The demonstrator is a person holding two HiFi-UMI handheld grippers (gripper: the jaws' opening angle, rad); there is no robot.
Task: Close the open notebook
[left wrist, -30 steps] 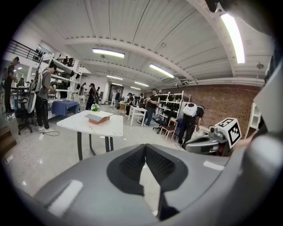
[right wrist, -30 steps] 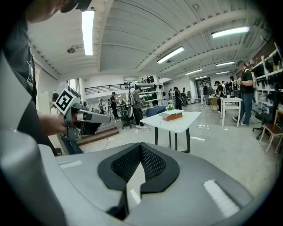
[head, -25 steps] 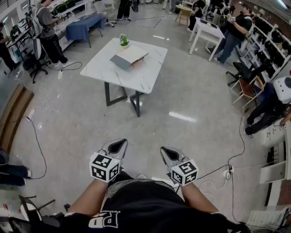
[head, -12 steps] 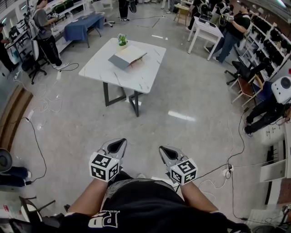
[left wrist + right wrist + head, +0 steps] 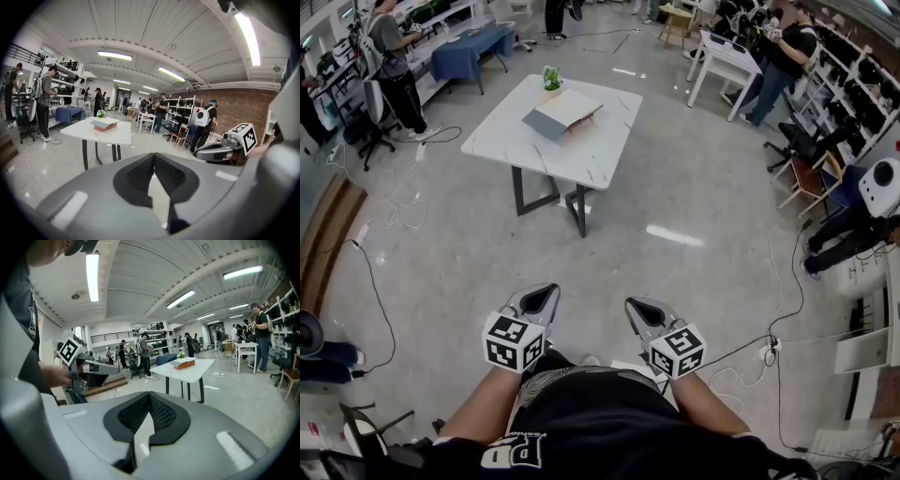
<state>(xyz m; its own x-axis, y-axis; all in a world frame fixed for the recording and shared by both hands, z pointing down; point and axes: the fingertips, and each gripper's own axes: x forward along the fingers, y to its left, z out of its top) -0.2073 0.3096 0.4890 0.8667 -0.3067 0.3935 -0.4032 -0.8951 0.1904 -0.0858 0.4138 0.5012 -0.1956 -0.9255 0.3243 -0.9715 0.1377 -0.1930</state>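
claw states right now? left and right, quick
Left claw: closed, tips touching, holding nothing.
Right claw: closed, tips touching, holding nothing.

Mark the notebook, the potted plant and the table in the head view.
notebook (image 5: 572, 105), head view, on its light open pages.
potted plant (image 5: 550, 80), head view, on its leaves.
table (image 5: 581, 157), head view, on the bare top near the front edge.

A small green plant (image 5: 551, 81) stands on the white table (image 5: 586, 152).
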